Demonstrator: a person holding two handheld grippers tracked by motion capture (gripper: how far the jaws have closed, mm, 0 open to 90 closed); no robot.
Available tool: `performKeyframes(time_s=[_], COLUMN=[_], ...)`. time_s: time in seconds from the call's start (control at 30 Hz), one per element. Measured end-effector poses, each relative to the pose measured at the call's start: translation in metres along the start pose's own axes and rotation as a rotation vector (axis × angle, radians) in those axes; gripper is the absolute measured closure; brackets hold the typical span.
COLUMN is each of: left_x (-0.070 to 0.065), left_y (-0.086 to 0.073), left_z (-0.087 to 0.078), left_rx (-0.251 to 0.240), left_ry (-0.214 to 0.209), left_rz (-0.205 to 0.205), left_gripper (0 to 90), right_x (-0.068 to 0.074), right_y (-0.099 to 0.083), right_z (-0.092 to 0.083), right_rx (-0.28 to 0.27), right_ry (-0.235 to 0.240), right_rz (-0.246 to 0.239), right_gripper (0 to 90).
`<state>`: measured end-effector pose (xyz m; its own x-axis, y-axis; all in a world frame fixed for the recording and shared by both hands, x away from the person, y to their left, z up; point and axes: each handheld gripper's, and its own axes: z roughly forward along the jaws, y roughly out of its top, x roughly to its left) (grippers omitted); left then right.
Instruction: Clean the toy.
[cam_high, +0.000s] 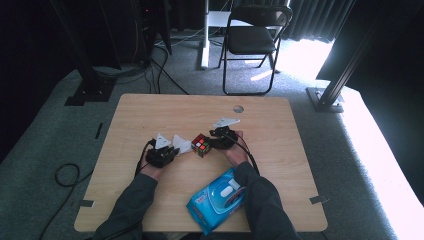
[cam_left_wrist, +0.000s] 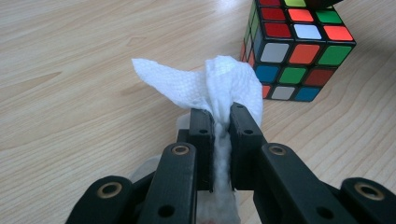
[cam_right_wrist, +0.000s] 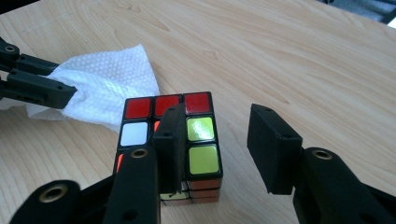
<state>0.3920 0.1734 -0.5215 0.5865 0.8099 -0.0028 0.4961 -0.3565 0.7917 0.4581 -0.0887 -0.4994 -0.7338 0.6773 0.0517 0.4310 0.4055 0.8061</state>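
A scrambled puzzle cube stands on the wooden table, near its middle. My left gripper is shut on a crumpled white wipe, whose free end hangs just left of the cube. My right gripper hovers at the cube's right side with its jaws apart. One finger is over the cube's top face and the other stands clear to the right of it. Neither pad presses the cube.
A blue pack of wet wipes lies near the front edge between the person's forearms. A small round hole sits at the table's far edge. A black folding chair and cables stand on the floor beyond.
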Motion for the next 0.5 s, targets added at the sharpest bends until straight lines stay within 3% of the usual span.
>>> performKeyframes(time_s=[0.23,0.5], left_x=[0.0,0.0009], left_y=[0.0001,0.0003], left_z=[-0.0002,-0.0005], left_rx=[0.0,-0.001], left_ry=[0.001,0.003], left_rz=[0.001,0.0], left_gripper=[82.1,82.0], right_x=[-0.0034,-0.0015], right_y=[0.0002,-0.0009], right_z=[0.0008,-0.0023], right_rx=[0.01,0.022], right_ry=[0.023,0.045], right_rz=[0.05,0.058], right_gripper=[63.3,62.3])
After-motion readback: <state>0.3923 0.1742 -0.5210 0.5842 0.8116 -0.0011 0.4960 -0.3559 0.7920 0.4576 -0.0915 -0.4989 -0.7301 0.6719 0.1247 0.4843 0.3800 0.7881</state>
